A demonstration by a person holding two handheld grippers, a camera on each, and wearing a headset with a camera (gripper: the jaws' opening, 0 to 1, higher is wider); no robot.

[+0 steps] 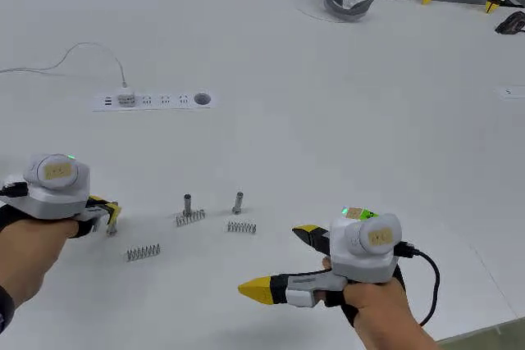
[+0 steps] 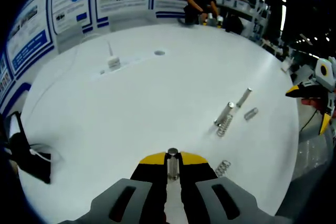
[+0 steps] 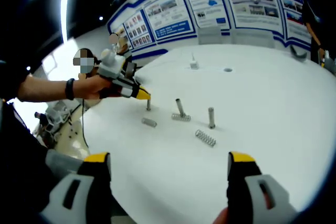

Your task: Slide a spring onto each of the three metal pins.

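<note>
White matte table (image 1: 328, 137) | left claw (image 2: 172, 159) clamps cylindrical metal pin (image 2: 172, 153) | right claw (image 3: 168, 157) gaping | coiled spring (image 1: 143, 252) loose

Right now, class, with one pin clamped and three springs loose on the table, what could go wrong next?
The left gripper clamps one pin, so its jaws may block the shaft. A spring lies at the middle pin's base; the open right gripper picking it up could topple that unsupported pin.
</note>
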